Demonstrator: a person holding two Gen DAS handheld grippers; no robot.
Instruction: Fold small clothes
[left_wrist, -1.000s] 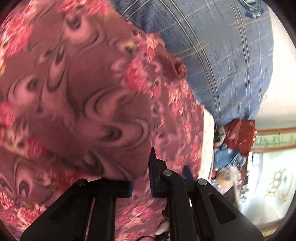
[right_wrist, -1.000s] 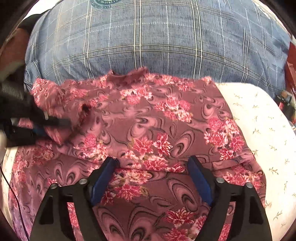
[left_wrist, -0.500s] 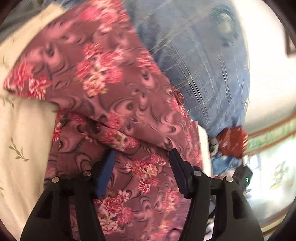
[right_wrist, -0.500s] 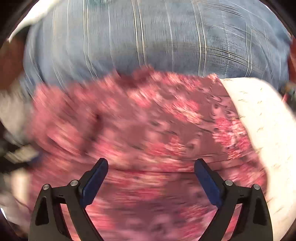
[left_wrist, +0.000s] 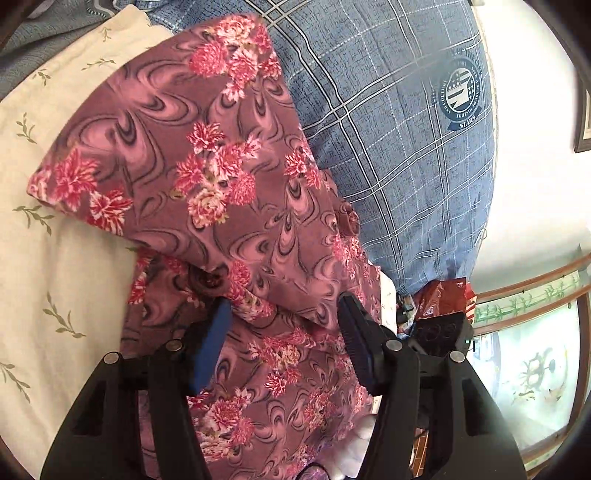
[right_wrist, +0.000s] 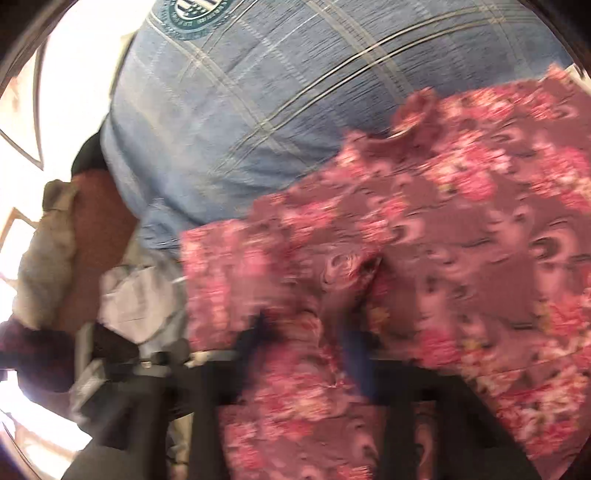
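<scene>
From the left wrist, the floral garment (left_wrist: 229, 177) lay on a cream bedsheet (left_wrist: 55, 258), its long axis running near to far, the far end against a blue plaid pillow (left_wrist: 388, 129). The left gripper (left_wrist: 284, 328) stood apart above the cloth.

The right wrist view was blurred; the right gripper (right_wrist: 332, 332) had just closed, pinching the garment.

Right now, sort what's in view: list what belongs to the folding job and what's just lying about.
Job:
- floral garment
- left gripper, open over it
- right gripper, shut on a bunch of its cloth

Lying about:
- blue plaid pillow
- leaf-print sheet, the surface under the garment
- red bag
</scene>
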